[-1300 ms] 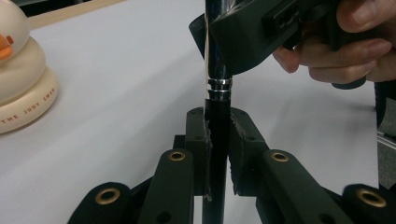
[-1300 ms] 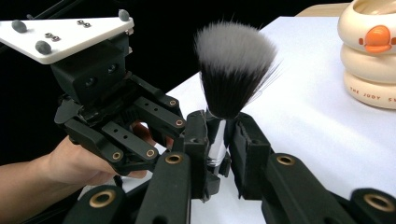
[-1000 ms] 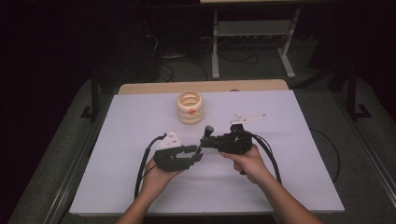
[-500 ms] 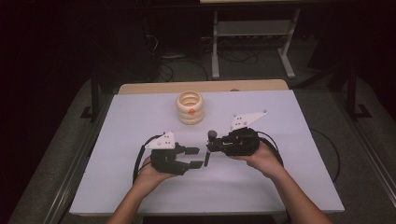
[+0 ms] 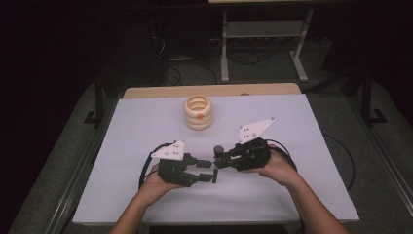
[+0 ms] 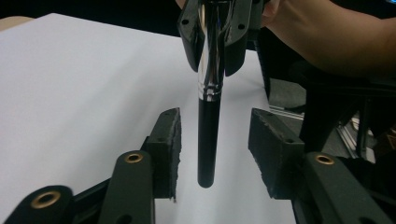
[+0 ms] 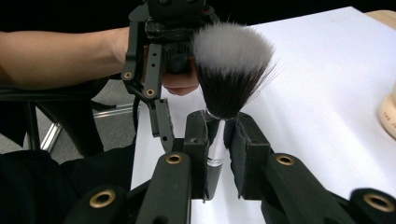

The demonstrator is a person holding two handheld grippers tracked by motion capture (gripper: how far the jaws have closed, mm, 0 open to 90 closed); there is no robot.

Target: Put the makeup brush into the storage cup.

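Since a second ago both hands have pulled apart a little: the right hand-held gripper (image 5: 220,159) was crossed over the left one, with the brush standing up near the middle, and now sits to the right of it, a bit higher off the white surface (image 5: 146,122). Left hand-held gripper (image 5: 208,171) is in about the same spot; its jaws have just been closing, with the brush handle between them but not touched. Makeup brush (image 7: 227,70): right hand-held gripper is pinching it by the shiny metal ferrule (image 7: 215,149), pads pressed tight on both sides, white-tipped dark bristles fanning out above the jaws in the right gripper view. In the left gripper view the black handle (image 6: 207,140) hangs down from the right hand-held gripper and ends between the left pads (image 6: 167,149), a clear gap on each side, so the left jaws are spread, nothing gripped. High view shows the two jaw ends facing each other near the front middle of the surface, the brush's dark head (image 5: 219,149) just above the right jaws. Stack of cream rings (image 5: 198,112) with an orange dot stands well apart, toward the far edge, untouched.
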